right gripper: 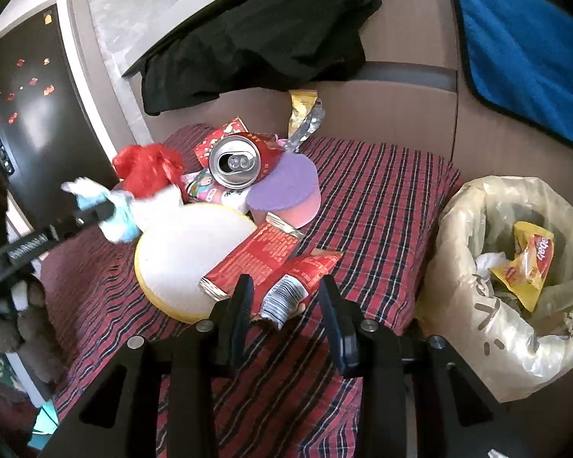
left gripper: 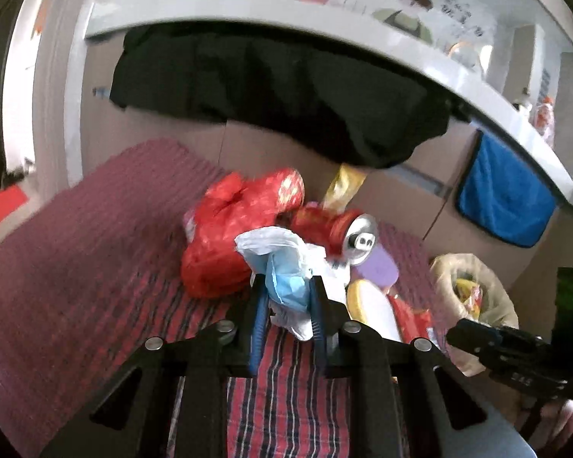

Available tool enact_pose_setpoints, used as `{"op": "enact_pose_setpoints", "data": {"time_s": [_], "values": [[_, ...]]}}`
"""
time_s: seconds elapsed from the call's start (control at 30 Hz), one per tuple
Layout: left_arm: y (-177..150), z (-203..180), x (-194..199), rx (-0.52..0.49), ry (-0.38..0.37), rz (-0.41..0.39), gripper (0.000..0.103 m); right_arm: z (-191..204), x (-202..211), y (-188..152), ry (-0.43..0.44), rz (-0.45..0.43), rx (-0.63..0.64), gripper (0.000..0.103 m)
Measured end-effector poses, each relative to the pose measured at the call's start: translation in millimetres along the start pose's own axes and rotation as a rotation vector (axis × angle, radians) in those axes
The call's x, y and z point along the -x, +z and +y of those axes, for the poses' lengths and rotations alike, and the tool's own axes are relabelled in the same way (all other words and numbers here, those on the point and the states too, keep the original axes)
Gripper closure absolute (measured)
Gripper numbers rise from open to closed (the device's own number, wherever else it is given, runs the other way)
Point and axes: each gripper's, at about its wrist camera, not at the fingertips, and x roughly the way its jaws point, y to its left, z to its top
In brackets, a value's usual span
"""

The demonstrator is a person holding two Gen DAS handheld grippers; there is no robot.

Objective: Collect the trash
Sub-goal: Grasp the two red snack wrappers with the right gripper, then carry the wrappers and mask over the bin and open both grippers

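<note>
Your left gripper (left gripper: 286, 290) pinches a crumpled blue face mask with white tissue (left gripper: 282, 263), lifted clear of the plaid cloth (left gripper: 95, 248). Your right gripper (right gripper: 286, 301) is spread, nothing pressed, over a red wrapper (right gripper: 298, 278) beside the lined trash bin (right gripper: 473, 206).

Both grippers are matte black throughout. The left gripper (left gripper: 286, 290) has two flat black fingers faced with ribbed blue pads (left gripper: 259, 316), carried on angular black link arms with triangular cut-outs, and four round silver pins (left gripper: 154, 343) sit in a row just behind the fingers. The right gripper (right gripper: 286, 297) is built the same: black fingers, a dark blue pad on one, silver pin heads behind them. Seen from the left gripper, its black side bears small embossed lettering too blurred to read.
</note>
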Motion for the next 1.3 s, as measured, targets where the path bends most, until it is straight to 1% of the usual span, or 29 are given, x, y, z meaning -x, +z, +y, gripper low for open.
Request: {"op": "enact_pose_setpoints", "data": {"time_s": [0.1, 0.2, 0.23, 0.3, 0.47, 0.53, 0.6, 0.7, 0.83, 0.9, 1.03, 1.17, 1.3], "values": [[0, 0, 7, -0.007, -0.010, -0.028, 0.081, -9, -9, 0, -0.003, 0.003, -0.052, 0.069], [-5, 4, 11, -0.004, -0.004, -0.028, 0.081, -16, -28, 0, 0.041, 0.047, -0.117, 0.069], [-5, 4, 12, -0.005, 0.000, -0.027, 0.081, -15, -34, 1, 0.042, 0.060, -0.121, 0.069], [-6, 5, 13, -0.014, 0.014, -0.025, 0.081, -12, -45, 5, 0.018, 0.081, -0.118, 0.069], [-7, 2, 12, -0.025, 0.010, -0.008, 0.081, -10, -63, 14, 0.011, 0.126, -0.143, 0.069], [-9, -1, 12, -0.028, 0.006, -0.003, 0.081, -9, -63, 14, 0.008, 0.123, -0.125, 0.074], [-11, -4, 11, -0.034, 0.004, 0.004, 0.081, -7, -60, 13, 0.021, 0.118, -0.100, 0.086], [-13, -9, 9, -0.044, 0.001, 0.011, 0.081, -6, -43, 12, 0.020, 0.066, -0.069, 0.091], [-14, -18, 10, -0.061, -0.004, 0.009, 0.081, -6, -15, 19, 0.018, -0.014, -0.045, 0.092], [-12, -24, 13, -0.076, -0.005, -0.001, 0.081, -5, -3, 24, 0.017, -0.041, -0.030, 0.092], [-4, -40, 21, -0.102, -0.023, -0.029, 0.081, -4, 23, 31, -0.013, -0.106, 0.006, 0.092], [9, -66, 28, -0.137, -0.068, -0.067, 0.081, -10, 50, 40, -0.045, -0.174, 0.022, 0.092], [24, -102, 34, -0.180, -0.138, -0.106, 0.081, -22, 88, 47, -0.093, -0.252, 0.035, 0.092]]}}
